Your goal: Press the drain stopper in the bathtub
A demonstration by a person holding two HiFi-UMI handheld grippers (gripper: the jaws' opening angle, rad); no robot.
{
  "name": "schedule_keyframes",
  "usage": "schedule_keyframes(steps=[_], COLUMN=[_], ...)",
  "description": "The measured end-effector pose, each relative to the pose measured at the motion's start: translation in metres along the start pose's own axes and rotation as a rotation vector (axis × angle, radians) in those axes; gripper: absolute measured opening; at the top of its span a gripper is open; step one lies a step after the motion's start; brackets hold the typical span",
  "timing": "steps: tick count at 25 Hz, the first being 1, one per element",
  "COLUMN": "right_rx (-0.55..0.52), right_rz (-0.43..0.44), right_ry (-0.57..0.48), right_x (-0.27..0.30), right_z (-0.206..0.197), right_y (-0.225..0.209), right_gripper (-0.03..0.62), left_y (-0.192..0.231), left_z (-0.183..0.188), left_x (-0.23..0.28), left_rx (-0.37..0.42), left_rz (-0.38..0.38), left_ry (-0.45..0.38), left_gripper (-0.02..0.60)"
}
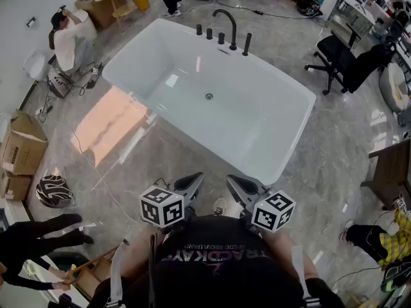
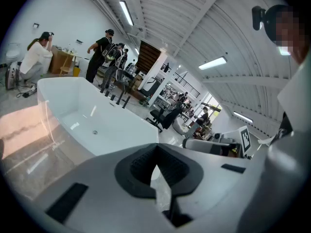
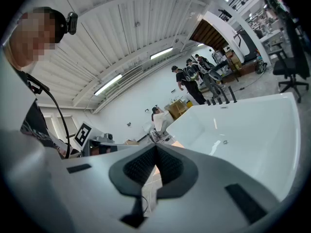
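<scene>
**Head view.** A white bathtub stands on a grey floor, with a dark faucet on its far rim. The drain stopper sits in the middle of the tub's bottom. The left gripper and right gripper are held side by side near the person's chest, apart from the tub's near rim.

**Left gripper view.** The jaws are closed tip to tip on nothing; the tub lies beyond.

**Right gripper view.** The jaws are likewise closed and empty, facing the tub.
</scene>
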State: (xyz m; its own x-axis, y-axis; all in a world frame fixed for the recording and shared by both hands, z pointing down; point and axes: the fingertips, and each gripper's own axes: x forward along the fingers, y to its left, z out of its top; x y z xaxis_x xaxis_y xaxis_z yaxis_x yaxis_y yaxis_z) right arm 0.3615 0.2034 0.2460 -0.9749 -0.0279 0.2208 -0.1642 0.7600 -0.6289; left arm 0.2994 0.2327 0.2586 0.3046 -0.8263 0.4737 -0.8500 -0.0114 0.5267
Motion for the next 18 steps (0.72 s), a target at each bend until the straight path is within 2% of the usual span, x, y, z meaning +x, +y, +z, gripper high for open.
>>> schedule_keyframes(steps=[18], right_rx=[0.002], right_rz=[0.016], right_ry=[-0.016], right_x=[0.0011], right_z=[0.0021], right_y=[0.0014], right_gripper=[0.012], left_y=[0.0000], left_z=[-0.0005], left_x=[0.0018], left_rx=[0.007], left_rz=[0.003], left_ry=[0.012], left_gripper=[0.002])
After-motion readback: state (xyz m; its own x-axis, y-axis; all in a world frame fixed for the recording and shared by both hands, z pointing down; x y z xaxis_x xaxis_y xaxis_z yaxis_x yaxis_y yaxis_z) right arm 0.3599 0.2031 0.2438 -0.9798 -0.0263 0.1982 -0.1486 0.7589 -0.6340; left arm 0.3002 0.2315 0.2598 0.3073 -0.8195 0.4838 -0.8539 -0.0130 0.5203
